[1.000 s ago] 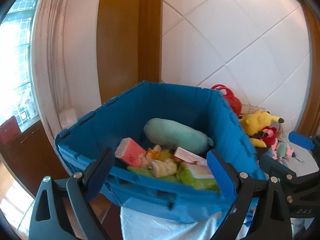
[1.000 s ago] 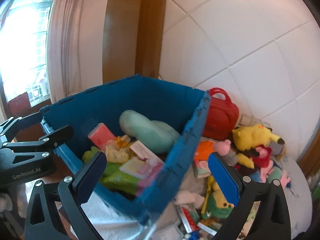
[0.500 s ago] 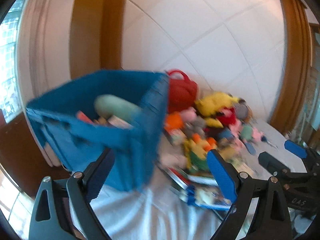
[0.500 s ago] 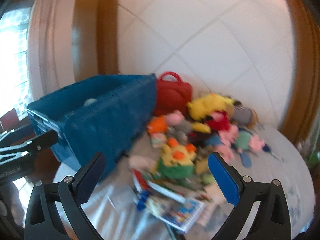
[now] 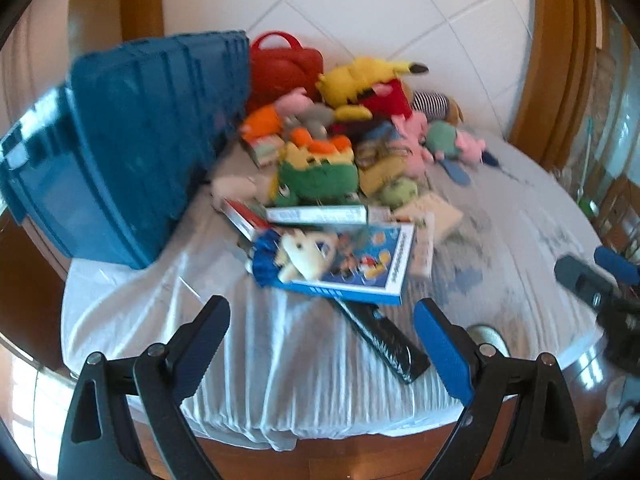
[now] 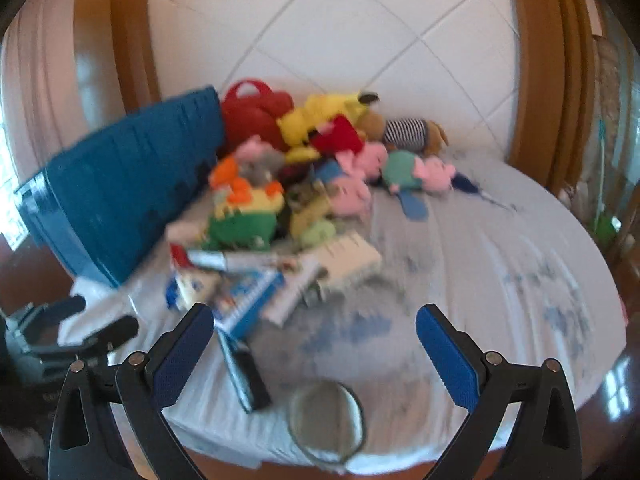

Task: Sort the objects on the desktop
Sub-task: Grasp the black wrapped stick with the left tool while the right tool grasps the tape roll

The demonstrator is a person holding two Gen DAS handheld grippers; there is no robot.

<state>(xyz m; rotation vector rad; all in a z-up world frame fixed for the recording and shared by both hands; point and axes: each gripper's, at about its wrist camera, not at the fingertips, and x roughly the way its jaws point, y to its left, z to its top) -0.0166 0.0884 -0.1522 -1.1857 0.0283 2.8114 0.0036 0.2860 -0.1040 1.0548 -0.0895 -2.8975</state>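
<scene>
Evidently a fresh pick is being lined up, judging by both empty grippers. At the table's left edge stands the blue crate (image 5: 132, 148), the likely drop place. Just right of it, toward the back edge, lies the plush heap (image 5: 352, 120), and in front of that the blue picture book (image 5: 360, 264), with a black flat box (image 5: 384, 340) near the front edge. The left gripper (image 5: 322, 340) and right gripper (image 6: 314, 348) hover with fingers wide apart. Next, one must descend over a single item, probably the box or the round lidded tin (image 6: 326, 420).
</scene>
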